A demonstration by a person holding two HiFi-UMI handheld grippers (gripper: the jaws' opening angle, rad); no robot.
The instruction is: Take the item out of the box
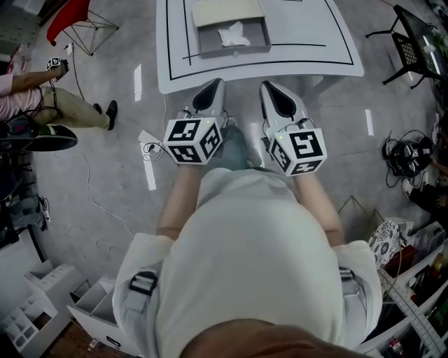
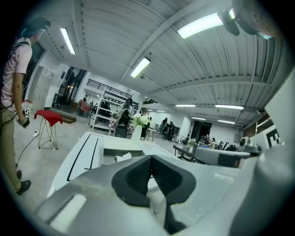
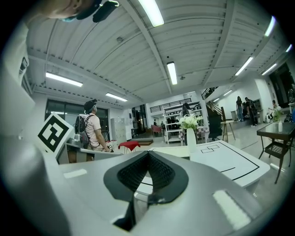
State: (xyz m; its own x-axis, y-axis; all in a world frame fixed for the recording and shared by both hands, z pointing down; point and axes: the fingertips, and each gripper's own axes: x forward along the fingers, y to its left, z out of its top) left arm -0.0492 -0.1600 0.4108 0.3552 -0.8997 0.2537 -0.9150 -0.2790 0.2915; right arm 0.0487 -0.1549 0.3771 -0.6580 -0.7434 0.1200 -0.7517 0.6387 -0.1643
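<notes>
Left gripper (image 1: 212,87): held close to the person's body, jaws shut tight, nothing between them.
Right gripper (image 1: 271,89): just beside the left one, jaws shut too, nothing in them.
Table (image 1: 308,42): white with black lines, just past both gripper tips.
Box (image 1: 235,49): gray and open on top, sitting on the table straight ahead.
Item (image 1: 233,33): white and crumpled, maybe paper or cloth, lying inside the box, well apart from both grippers.
Stool (image 1: 70,15): red, far off to the left.
</notes>
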